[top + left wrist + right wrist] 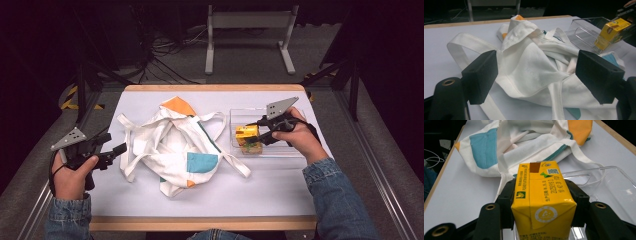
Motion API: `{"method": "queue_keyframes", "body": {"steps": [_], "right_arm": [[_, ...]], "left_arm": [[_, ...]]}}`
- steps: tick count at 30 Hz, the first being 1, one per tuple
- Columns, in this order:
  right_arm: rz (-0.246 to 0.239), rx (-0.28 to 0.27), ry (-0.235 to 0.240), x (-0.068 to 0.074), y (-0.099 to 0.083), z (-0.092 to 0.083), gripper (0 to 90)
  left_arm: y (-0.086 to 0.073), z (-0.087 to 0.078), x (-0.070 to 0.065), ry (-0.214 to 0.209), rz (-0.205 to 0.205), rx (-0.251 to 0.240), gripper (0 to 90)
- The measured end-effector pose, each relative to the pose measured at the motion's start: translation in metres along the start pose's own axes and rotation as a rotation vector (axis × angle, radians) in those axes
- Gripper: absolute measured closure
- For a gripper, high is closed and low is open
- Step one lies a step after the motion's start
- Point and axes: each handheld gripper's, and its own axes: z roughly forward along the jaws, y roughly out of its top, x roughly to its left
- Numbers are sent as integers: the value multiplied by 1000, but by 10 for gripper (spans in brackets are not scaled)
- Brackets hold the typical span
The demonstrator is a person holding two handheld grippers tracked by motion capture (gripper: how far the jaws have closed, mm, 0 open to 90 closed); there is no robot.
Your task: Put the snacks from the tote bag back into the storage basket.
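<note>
So, yellow drink carton (543,202) pinched in the right gripper (256,131), sitting just above the clear plastic tray (285,150) on the right of the table.

It looks like a light, stiff little box with slick printed sides, so I'd guess it can slip or dent if squeezed hard; the flat side faces, where the pads (506,195) press now, seem the best spot. Yellow all over, small print, brown foil tab on top. A second carton seems to lie under it. The left gripper (536,75) hangs wide and empty near the crumpled white tote bag (172,145) with teal and orange patches.
</note>
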Motion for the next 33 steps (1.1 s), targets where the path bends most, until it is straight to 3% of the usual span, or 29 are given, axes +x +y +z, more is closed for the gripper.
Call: {"method": "queue_keyframes", "body": {"steps": [11,33], "right_arm": [[5,26,15,1,-6,-4,494],[39,81,-17,0,-19,-22,492]], "left_arm": [[2,5,0,-8,1,0,192],[5,11,-1,-22,7,3,190]]}}
